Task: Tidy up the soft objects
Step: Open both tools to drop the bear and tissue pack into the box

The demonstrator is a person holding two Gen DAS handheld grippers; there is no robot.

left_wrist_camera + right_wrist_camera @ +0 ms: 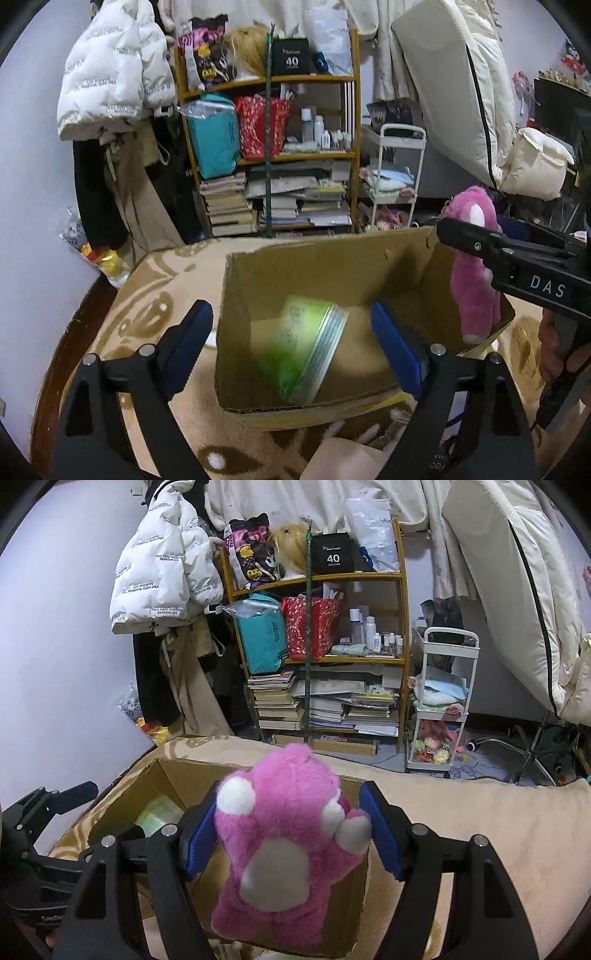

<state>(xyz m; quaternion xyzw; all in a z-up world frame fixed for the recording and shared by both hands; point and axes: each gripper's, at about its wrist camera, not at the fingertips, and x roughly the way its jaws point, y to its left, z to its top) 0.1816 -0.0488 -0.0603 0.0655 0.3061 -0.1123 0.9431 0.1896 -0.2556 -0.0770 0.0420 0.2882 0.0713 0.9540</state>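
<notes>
1. Holding one pink plush toy (284,842) in my right gripper (291,834), w/ the blue pads (201,840) pressing its upper body from both sides; toy is hanging over the right side of the cardboard box (325,266), feet dipping below the rim.
2. Keeping my left gripper (295,347) spread wide and empty above the box, fingers apart w/ nothing btwn them.
3. Judging the toy: it is looking light, soft and compressible, not fragile. Fur may be slipping a little, so I am taking it at the thick torso, not a limb.
4. Counting: 1 plush toy, 1 box, 1 green packet (306,343) lying tilted on the box floor (blurred, contents unclear), 2 grippers.
5. Resting the box on a beige patterned blanket (155,302).
</notes>
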